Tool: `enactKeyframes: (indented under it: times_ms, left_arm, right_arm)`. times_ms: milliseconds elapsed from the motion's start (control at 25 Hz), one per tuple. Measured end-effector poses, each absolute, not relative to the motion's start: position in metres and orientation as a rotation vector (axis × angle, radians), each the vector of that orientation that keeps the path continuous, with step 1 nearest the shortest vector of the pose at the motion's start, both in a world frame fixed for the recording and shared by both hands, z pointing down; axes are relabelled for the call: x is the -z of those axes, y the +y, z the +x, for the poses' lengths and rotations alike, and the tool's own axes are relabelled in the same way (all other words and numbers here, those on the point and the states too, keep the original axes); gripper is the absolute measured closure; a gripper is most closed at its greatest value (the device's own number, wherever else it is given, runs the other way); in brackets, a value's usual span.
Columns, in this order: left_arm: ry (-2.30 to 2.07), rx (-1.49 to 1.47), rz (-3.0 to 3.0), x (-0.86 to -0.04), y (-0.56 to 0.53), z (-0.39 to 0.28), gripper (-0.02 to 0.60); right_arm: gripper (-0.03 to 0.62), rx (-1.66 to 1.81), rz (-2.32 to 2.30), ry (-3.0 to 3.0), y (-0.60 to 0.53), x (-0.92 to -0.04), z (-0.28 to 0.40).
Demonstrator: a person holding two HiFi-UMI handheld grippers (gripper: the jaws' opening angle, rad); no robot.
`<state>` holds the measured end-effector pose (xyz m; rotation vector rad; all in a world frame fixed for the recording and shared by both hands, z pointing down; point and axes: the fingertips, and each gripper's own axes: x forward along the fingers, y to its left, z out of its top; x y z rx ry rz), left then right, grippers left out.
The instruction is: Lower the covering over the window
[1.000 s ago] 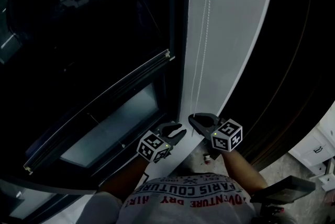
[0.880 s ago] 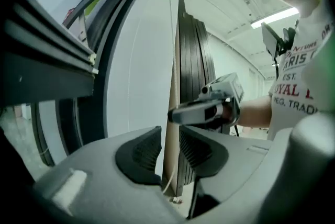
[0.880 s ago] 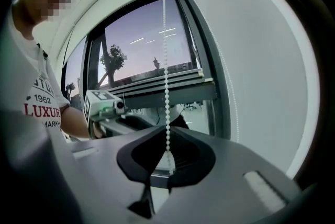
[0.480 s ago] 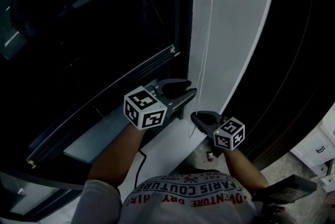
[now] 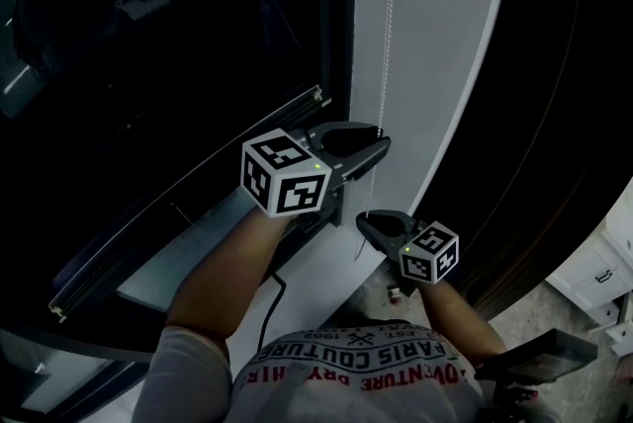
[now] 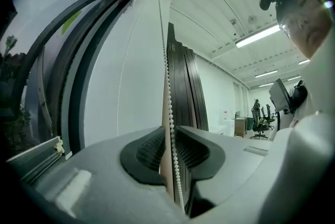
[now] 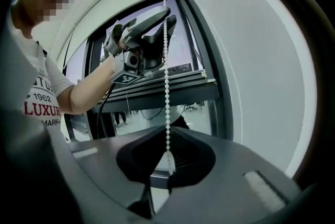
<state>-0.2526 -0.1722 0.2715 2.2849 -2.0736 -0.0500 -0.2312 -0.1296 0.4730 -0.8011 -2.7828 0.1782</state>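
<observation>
My left gripper (image 5: 376, 148) has climbed the bead chain (image 5: 389, 26) since a second ago, its jaws just closing with one strand between them, not yet pinched. My right gripper (image 5: 364, 221), below it, is clamped on that strand. A second strand (image 6: 122, 81) hangs beside it; the blind's single bottom rail (image 5: 198, 176) crosses the dark window (image 5: 148, 65) part-way down.

A tall window (image 5: 148, 36) of dark glass in a black frame fills the left of the head view. Just beside it on the right rises a plain white wall (image 5: 445, 36), and past that stand dark slatted panels (image 6: 188, 81). Overhead runs a white ceiling (image 6: 220, 3) with long strip lights (image 6: 259, 35) switched on. Office chairs (image 6: 260, 115) sit at the far end of the room. The floor (image 5: 539, 307) is grey, with a white cabinet (image 5: 593, 278) on it at the lower right
</observation>
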Motion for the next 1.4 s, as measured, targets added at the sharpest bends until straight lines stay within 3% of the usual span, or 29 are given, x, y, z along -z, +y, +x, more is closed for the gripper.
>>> enactKeyframes:
  times_ms: [40, 240, 840, 1400]
  left_arm:
    - [-2.074, 0.037, 2.287, -0.272, -0.173, -0.252, 0.536]
    - [-2.021, 0.076, 2.309, -0.272, -0.174, -0.244, 0.566]
    - [-2.059, 0.084, 2.260, -0.306, -0.161, -0.243, 0.569]
    - [-2.038, -0.067, 2.137, -0.413, -0.171, -0.232, 0.568]
  right_arm:
    - [0.574, -0.179, -0.801, -2.782, -0.129, -0.473, -0.231]
    - [0.574, -0.191, -0.796, -2.786, -0.131, -0.473, -0.229]
    - [0.574, -0.286, -0.810, -2.686, -0.119, -0.508, -0.220]
    - [0.572, -0.299, -0.755, -2.430, -0.106, -0.606, -0.190]
